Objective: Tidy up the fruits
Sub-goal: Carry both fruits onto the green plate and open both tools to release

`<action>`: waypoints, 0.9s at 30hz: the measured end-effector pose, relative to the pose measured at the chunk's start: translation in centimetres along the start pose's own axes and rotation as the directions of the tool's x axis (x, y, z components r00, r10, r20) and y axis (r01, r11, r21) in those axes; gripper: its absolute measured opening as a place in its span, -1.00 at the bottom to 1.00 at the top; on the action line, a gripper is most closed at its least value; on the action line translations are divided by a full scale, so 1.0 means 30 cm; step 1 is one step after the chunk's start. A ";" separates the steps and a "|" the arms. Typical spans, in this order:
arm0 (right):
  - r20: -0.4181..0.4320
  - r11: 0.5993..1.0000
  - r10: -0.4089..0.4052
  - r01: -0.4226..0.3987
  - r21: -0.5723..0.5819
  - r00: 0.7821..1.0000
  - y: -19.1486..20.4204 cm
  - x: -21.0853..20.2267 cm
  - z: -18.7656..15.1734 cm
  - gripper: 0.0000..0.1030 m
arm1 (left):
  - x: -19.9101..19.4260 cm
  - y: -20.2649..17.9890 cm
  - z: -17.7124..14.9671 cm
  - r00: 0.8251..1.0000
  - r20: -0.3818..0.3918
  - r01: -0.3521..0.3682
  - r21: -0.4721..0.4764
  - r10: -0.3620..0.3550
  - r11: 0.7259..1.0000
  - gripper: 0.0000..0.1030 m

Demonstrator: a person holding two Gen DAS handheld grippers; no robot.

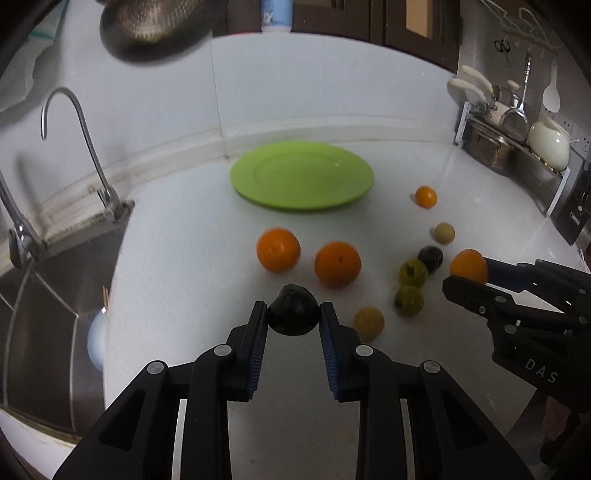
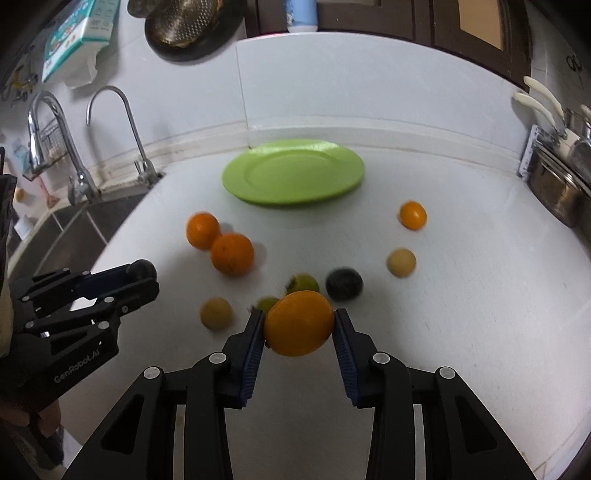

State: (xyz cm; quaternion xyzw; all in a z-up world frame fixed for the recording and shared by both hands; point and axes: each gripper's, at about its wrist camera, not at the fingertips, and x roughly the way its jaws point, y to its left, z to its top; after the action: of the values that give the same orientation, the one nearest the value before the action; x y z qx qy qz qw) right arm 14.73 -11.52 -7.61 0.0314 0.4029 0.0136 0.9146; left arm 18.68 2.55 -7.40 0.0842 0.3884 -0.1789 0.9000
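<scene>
Our left tool [image 1: 293, 314] grips the dark fruit [image 1: 293, 312], our right tool [image 2: 298, 325] the orange fruit [image 2: 298, 323], both above the table [image 2: 461, 295]. We carry them level toward twelve o'clock and release low over the green plate [image 2: 236, 177].

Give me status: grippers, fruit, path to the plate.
Left gripper shut on dark fruit. Right gripper shut on orange fruit. Green plate empty, path clear above loose fruit.

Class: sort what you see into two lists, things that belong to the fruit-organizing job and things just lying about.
Job: green plate, oranges, dark fruit in left gripper, orange fruit in right gripper.
Lying about: faucet, colander, pot, box.
</scene>
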 end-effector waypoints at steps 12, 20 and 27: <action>0.044 0.997 0.067 -0.066 -0.032 0.997 0.023 0.004 0.113 -0.26 | -0.004 0.012 0.082 0.998 0.056 0.020 0.007 -0.021 1.000 -0.45; 0.059 0.993 0.109 -0.106 -0.047 0.992 -0.014 0.040 0.230 -0.26 | 0.042 0.005 0.170 0.997 0.073 0.030 0.016 -0.031 0.999 -0.45; 0.080 0.991 0.111 -0.104 -0.089 0.991 -0.031 0.073 0.326 -0.26 | 0.094 0.004 0.269 0.994 0.090 0.052 0.035 -0.055 0.998 -0.45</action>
State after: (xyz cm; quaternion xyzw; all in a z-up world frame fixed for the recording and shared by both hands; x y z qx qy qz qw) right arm 23.41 -12.79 -2.70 0.0149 0.3607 0.0789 0.9292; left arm 25.91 -0.40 -3.94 0.0801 0.3463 -0.2130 0.9101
